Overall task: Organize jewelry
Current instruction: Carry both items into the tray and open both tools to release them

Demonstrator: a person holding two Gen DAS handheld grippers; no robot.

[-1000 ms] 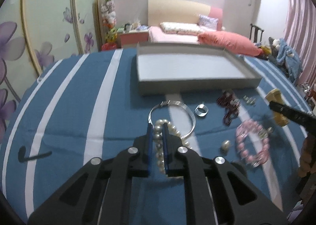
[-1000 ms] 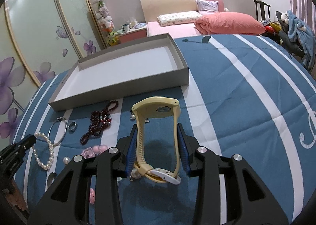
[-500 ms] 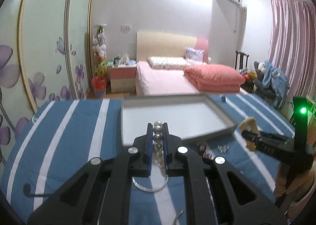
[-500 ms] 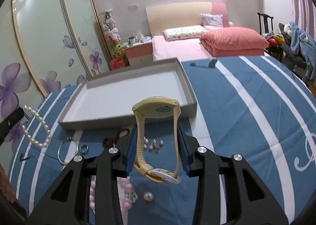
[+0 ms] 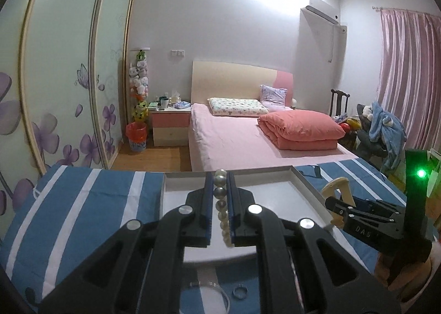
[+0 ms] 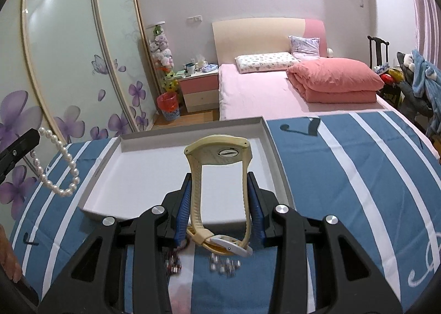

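My left gripper (image 5: 220, 176) is shut on a white pearl bracelet (image 5: 221, 205), held in the air above the near edge of the grey tray (image 5: 308, 184). The bracelet also hangs at the left of the right wrist view (image 6: 59, 165). My right gripper (image 6: 219, 180) is shut on a cream-yellow wristwatch (image 6: 217, 165), held above the tray's (image 6: 271, 137) near right part. The watch and right gripper also show in the left wrist view (image 5: 337, 190).
The blue and white striped cloth (image 6: 344, 176) covers the table. On it near me lie a silver bangle and ring (image 5: 238, 292), small silver studs (image 6: 223, 267) and dark red beads (image 6: 172, 261). A bed (image 5: 248, 135) stands beyond the table.
Both grippers have risen and moved forward toward the tray with their jewelry. The pearl bracelet went from the cloth into the air. The watch now hangs over the tray.
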